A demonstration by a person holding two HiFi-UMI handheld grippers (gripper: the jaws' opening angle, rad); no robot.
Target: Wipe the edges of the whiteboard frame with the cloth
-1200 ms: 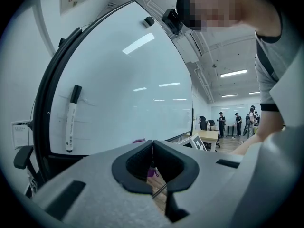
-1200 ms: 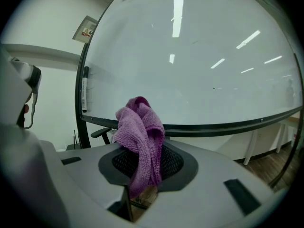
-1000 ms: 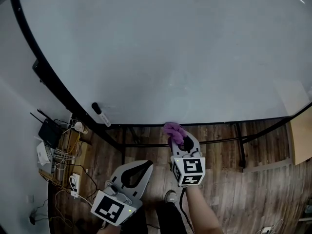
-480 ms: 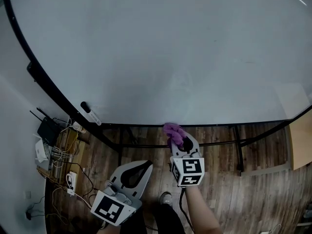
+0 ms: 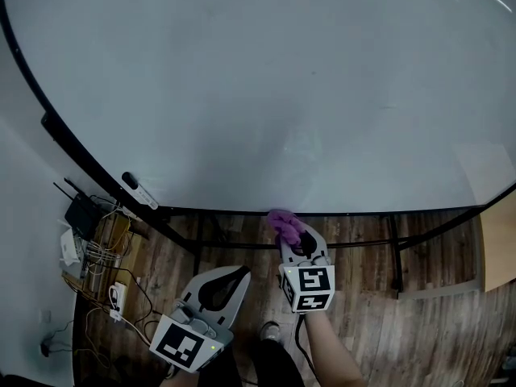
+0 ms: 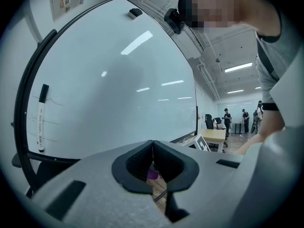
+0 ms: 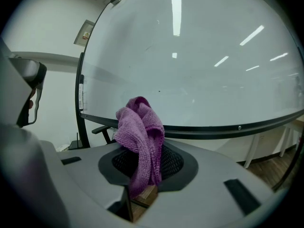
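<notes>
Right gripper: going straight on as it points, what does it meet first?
Probably the whiteboard's black bottom frame edge, with the purple cloth clamped in the right gripper touching first; the gap is hard to judge.

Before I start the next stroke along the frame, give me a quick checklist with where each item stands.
1. Grip: purple microfibre cloth clamped in the right hand-held gripper: ok.
2. Contact: cloth touching the black bottom frame edge of the whiteboard: cannot tell; it is close by.
3. Spare hand: left hand-held gripper shut, empty, held low off the whiteboard: ok.
4. Obstacle: black-capped white marker on the whiteboard, apart from the cloth: ok, far to the left.
5. Path: frame edge to the right shows nothing on it: ok.
</notes>
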